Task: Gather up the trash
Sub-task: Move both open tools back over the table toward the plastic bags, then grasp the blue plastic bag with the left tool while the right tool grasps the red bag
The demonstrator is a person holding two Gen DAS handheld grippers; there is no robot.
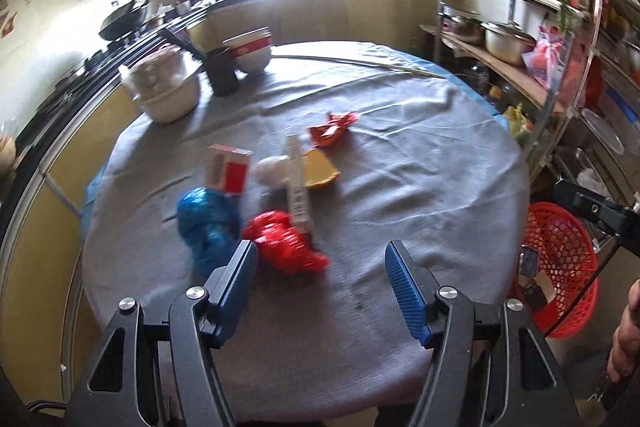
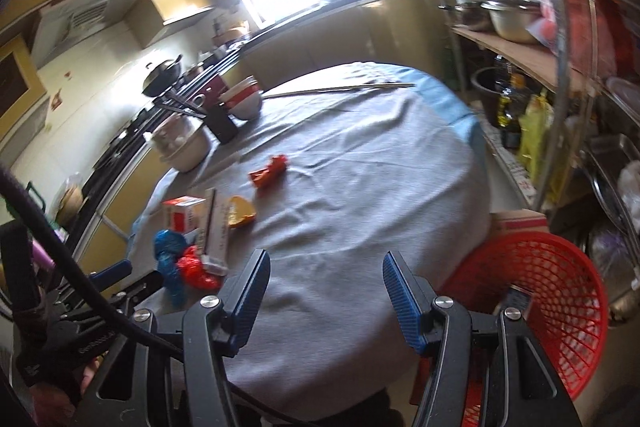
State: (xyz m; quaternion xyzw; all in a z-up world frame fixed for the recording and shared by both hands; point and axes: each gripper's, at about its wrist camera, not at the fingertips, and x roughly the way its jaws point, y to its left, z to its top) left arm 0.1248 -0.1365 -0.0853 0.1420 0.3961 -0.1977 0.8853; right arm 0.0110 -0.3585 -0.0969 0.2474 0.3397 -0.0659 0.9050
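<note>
Trash lies on the grey tablecloth (image 1: pixel 400 187): a crumpled red bag (image 1: pixel 284 243), a blue bag (image 1: pixel 204 223), a red and white carton (image 1: pixel 228 171), a long white box (image 1: pixel 298 187), a white wad (image 1: pixel 272 169), a yellow piece (image 1: pixel 320 171) and a red wrapper (image 1: pixel 332 129). My left gripper (image 1: pixel 320 259) hovers open just short of the red bag, nothing between its fingers. My right gripper (image 2: pixel 326 267) is open over bare cloth, the same trash to its left: red bag (image 2: pixel 196 269), blue bag (image 2: pixel 168 251), red wrapper (image 2: pixel 270 171). A red mesh basket (image 2: pixel 536 291) stands right of the table.
Stacked bowls (image 1: pixel 168 87), a dark cup (image 1: pixel 222 71) and a red and white bowl (image 1: pixel 252 51) sit at the table's far left. A long stick (image 1: pixel 360 63) lies along the far edge. A shelf rack (image 1: pixel 540 47) with pots stands to the right. A hand (image 1: pixel 628 331) shows at the right edge.
</note>
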